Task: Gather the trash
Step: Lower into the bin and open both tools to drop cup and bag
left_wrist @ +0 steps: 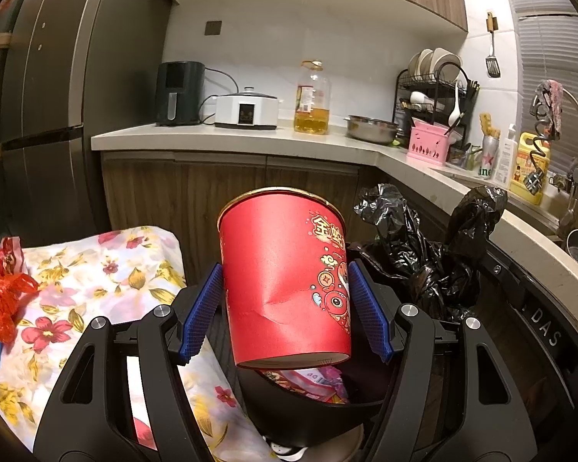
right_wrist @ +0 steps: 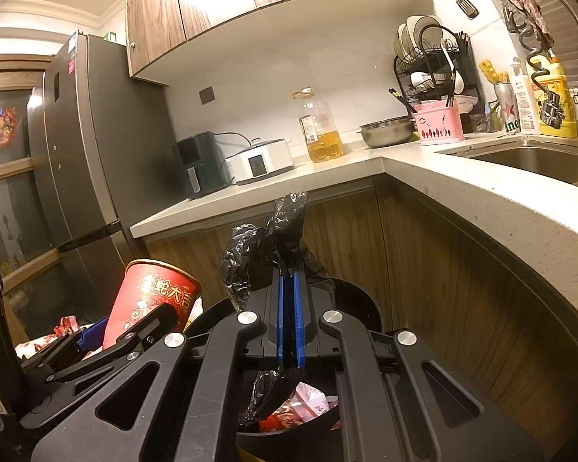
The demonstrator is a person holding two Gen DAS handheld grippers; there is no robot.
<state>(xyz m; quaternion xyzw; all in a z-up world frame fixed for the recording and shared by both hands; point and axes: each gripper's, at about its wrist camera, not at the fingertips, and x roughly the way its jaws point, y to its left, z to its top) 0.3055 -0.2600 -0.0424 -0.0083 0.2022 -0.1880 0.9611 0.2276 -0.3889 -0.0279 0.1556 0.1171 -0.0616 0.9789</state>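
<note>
right now one red cup (left_wrist: 285,285) sits between the blue pads (left_wrist: 200,308) of the left hand-held gripper (left_wrist: 285,310), pinched at mid-wall, tilted, and held over the open bin (left_wrist: 308,419). it looks like thin paper: light and soft-walled, and a crease already shows low on its side, so too hard a squeeze would likely crush it. the mid-wall is the sensible place to grip, since the rolled rim is stiffer but harder to pinch. in my judgement it only needs letting go to drop in.

the right hand-held gripper (right_wrist: 291,319) is closed on the black bag (right_wrist: 273,238), one liner, its pads flat together on a fold of the thin, slippery film, holding the mouth up. the bag is limp and could tear or slide free.

inside the bin lie a few wrappers (right_wrist: 308,404), too jumbled to count. on the floral cloth (left_wrist: 96,277) covering the left surface lies one red scrap (left_wrist: 4,300), and there is a blue bit beside it.
</note>
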